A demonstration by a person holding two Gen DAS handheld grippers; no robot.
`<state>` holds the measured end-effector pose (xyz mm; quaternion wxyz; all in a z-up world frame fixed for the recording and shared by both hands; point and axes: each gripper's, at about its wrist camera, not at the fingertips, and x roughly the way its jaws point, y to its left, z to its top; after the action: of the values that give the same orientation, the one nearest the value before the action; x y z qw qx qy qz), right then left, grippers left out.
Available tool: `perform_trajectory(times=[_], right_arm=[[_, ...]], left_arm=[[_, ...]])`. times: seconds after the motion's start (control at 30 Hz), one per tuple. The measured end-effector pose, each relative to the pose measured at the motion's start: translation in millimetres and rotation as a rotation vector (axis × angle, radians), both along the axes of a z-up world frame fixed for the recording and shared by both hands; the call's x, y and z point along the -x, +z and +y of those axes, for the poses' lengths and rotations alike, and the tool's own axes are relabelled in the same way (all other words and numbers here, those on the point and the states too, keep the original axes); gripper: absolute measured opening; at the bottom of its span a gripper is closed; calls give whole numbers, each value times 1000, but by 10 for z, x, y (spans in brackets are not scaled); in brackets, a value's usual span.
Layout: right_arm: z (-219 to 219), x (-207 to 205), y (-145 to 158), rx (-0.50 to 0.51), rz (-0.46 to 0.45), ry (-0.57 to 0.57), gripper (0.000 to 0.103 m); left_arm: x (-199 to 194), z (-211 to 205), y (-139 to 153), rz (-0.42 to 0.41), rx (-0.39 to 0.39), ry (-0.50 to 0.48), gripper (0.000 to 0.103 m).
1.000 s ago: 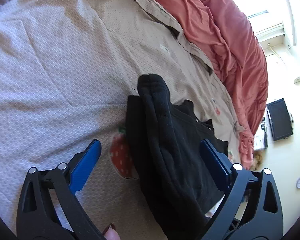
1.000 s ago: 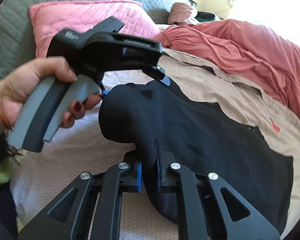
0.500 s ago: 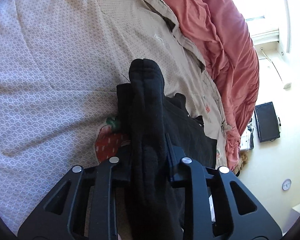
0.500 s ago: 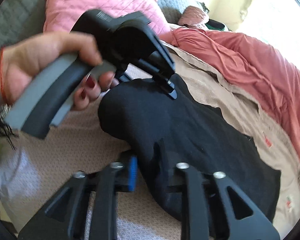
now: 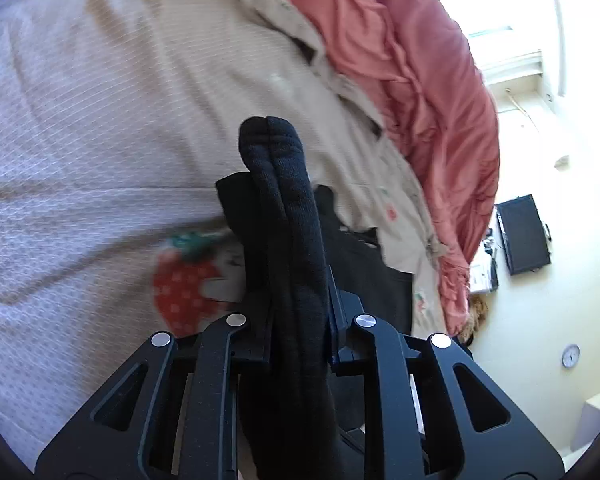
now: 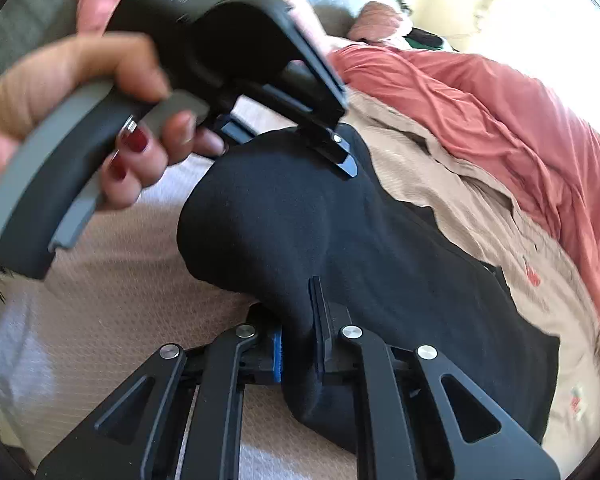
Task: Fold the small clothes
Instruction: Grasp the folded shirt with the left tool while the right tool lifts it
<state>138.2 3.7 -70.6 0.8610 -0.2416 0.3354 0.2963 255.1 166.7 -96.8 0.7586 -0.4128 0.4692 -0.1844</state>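
- Your left wrist fisheye sits right behind the left gripper [image 5: 300, 320] and looks down along its black fingers, very close to the folded black knit garment [image 5: 288, 216] and the pale patterned bedsheet with a strawberry print [image 5: 80, 140].
- It faces towards the rumpled salmon-red blanket [image 5: 420, 80] and a bright wall beyond.
- Your right wrist fisheye sits behind the right gripper [image 6: 300, 340], angled down, equally close.
- Both views share the black garment [image 6: 380, 248], the sheet [image 6: 112, 300] and the blanket [image 6: 500, 112]; only the right view shows your left hand [image 6: 80, 92] on the other gripper [image 6: 342, 150].
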Motion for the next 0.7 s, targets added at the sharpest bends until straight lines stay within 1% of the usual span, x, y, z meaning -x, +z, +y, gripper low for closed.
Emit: perform_trajectory(times=[0.13,0.3,0.43,0.6,0.7], right_arm=[[-191,41,144,-72,8,-35,9],[-419,119,253,-107,11,-62,8],[-664,136,339,-133,5,-86,7],[-1028,160,454,-171,-9,-125,7],[-1269,180,509,-206,-17,-159,7]], left_arm=[[50,-146,198,-52,-11,-22,11],[160,-392,376,-92,-18,-23,11],[218,-595,435,-82,-2,-9,11],[170,-943,563,-68,27,-3,11],[89,-1233,666,-60,10,-29,11]])
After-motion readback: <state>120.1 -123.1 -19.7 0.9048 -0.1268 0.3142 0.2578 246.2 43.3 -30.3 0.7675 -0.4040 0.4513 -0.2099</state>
